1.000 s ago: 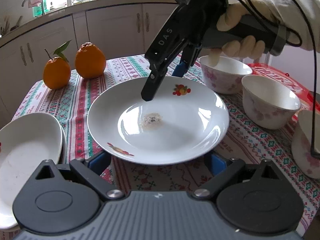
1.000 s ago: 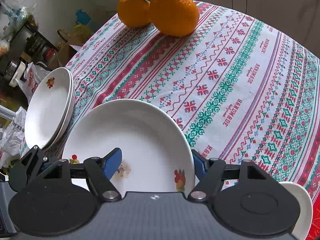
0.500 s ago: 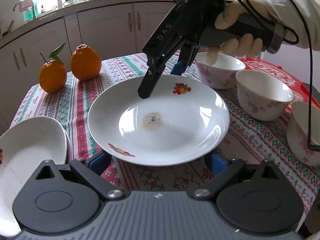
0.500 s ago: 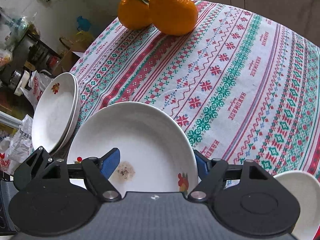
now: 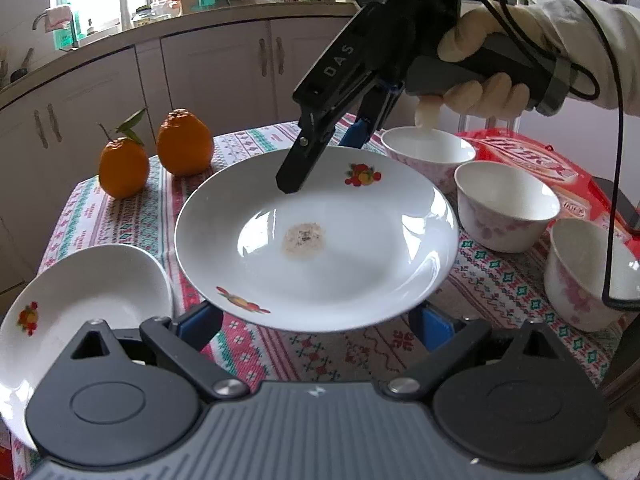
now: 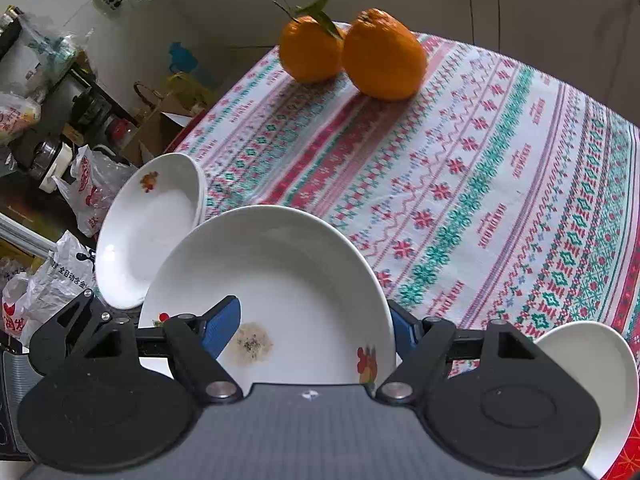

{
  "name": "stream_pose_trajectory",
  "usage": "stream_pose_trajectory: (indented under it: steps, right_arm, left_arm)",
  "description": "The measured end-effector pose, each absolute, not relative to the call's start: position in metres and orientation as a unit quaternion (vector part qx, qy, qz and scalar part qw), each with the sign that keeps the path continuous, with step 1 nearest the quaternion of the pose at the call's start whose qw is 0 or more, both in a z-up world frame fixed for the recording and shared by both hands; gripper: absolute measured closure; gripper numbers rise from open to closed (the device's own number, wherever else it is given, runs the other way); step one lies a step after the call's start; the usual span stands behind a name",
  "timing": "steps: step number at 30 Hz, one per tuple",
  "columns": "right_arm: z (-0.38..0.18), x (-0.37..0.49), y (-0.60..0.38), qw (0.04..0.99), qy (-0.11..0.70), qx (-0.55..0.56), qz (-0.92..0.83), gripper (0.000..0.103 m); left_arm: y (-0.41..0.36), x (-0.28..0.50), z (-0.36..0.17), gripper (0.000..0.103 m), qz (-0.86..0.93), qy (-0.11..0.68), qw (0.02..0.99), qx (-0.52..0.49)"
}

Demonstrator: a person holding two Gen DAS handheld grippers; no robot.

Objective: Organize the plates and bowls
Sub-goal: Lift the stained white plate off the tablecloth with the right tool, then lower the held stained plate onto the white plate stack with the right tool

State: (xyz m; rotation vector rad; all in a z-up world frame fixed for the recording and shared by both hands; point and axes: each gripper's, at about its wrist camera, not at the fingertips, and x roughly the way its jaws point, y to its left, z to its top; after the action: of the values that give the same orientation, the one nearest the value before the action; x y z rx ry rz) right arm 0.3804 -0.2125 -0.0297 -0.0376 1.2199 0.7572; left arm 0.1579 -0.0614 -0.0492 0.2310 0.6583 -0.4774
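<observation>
A white plate (image 5: 360, 248) with fruit prints and a brown smear is held above the patterned tablecloth. My right gripper (image 5: 320, 160) is shut on its far rim, one finger (image 5: 300, 160) on top, the other below. In the right wrist view the plate (image 6: 288, 280) sits between the blue pads (image 6: 222, 326). My left gripper (image 5: 316, 324) is open just below the plate's near rim, not gripping it. A stack of white plates (image 5: 80, 308) lies at the left table edge; it also shows in the right wrist view (image 6: 148, 224).
Three white floral bowls (image 5: 506, 204) stand at the right beside a red box (image 5: 532, 160). Two oranges (image 5: 184, 142) sit at the back left. The table edge lies left of the stack, with bags and clutter (image 6: 60, 240) on the floor beyond.
The right gripper has lifted the plate off the cloth and carried it a little toward the stack. The left gripper has drawn back slightly and stayed open.
</observation>
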Motion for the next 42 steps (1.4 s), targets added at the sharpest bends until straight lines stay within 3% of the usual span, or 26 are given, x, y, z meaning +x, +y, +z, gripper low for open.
stream_pose_trajectory:
  steps: [12,30,42]
  right_arm:
    - [-0.009,0.368,-0.156,0.750,0.538,-0.041,0.382,0.022]
    - [-0.025,0.378,-0.041,0.710,0.540,-0.079,0.445,0.022]
    - [-0.039,0.382,-0.017,0.702,0.548,-0.088,0.447,0.022]
  left_arm:
    - [-0.022,0.138,-0.031,0.004,-0.191,0.309,0.927,0.097]
    - [0.054,0.124,-0.034,0.004,-0.108,0.323,0.938,0.069]
    - [0.072,0.128,-0.041,0.004,-0.090,0.330,0.938,0.055]
